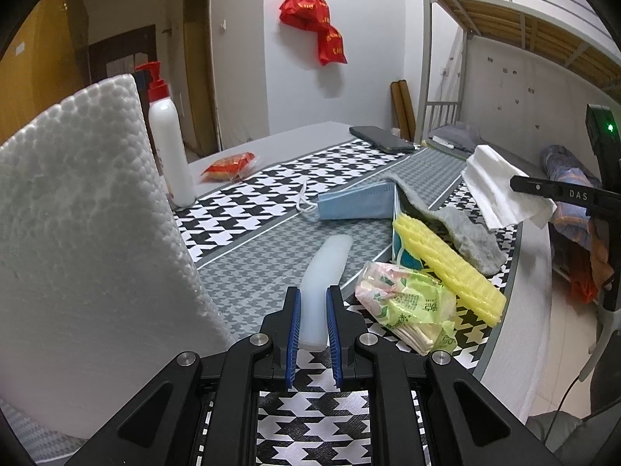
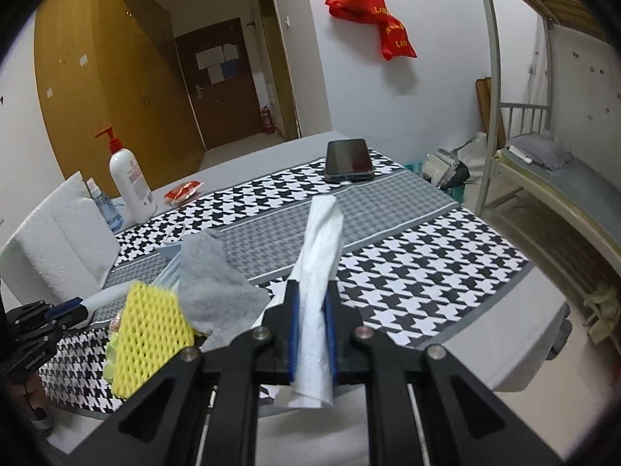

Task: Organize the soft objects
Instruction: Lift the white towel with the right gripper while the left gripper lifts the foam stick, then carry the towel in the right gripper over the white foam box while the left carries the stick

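Left gripper: squeezed on the soft white tube, which points straight ahead over the desk
Right gripper: squeezed on the white tissue, held up beside the pile

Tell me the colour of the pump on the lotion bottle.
Red pump on a white bottle; clearest in the left wrist view.

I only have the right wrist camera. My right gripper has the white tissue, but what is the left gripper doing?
Observer: The left gripper is shut on a pale soft strip that lies on the tablecloth.
Operator: What's under the yellow sponge?
Observer: The yellow sponge leans across a green tissue pack.
Operator: Anything behind the gray cloth?
Observer: A blue face mask lies flat beside the gray cloth.
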{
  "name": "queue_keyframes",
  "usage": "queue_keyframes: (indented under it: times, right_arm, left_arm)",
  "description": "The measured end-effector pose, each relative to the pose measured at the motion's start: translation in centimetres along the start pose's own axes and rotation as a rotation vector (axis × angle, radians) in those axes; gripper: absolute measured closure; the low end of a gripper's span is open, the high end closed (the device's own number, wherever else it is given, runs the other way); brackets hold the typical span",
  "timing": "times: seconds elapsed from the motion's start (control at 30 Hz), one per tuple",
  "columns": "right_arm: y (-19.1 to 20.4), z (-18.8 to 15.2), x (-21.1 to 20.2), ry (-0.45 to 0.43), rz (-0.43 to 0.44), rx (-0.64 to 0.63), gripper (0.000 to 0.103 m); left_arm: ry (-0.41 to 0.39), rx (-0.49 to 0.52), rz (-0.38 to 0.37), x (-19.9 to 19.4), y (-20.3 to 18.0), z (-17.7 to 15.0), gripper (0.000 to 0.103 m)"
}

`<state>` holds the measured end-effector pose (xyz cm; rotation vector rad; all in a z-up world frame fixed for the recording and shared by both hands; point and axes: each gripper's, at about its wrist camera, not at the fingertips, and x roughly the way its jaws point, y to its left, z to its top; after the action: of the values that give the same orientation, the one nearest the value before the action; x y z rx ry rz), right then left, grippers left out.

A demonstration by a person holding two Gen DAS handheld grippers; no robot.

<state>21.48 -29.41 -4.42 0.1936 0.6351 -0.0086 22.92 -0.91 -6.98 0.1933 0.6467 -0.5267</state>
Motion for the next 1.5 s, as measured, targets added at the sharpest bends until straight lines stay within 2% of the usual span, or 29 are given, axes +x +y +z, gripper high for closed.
queue_keyframes:
  times: [0.33, 0.77, 1.23, 1.5]
  right_arm:
    - [-0.3, 0.1, -1.3, -0.038, 0.065, 0.028, 0.088]
    - [0.9, 0.5, -4.3, -0.104, 0.072, -0.003, 0.088]
    - [4.1, 0.3, -8.7, -0.185, 0.145, -0.063, 0.088]
    - [6.5, 0.1, -11.0, -0.234, 0.195, -0.119, 0.088]
  left_arm:
    - [-0.054, 0.054, 0.001, -1.3, -1.6, 0.6, 0.088]
    - [-0.135, 0.028, 0.035, -5.2, -2.5, 1.5, 0.088]
    - [-0.214, 0.003, 0.109, -10.7, -3.1, 1.2, 0.088]
    - [-0.281, -0.032, 0.182, -14.2, -3.4, 0.6, 0.088]
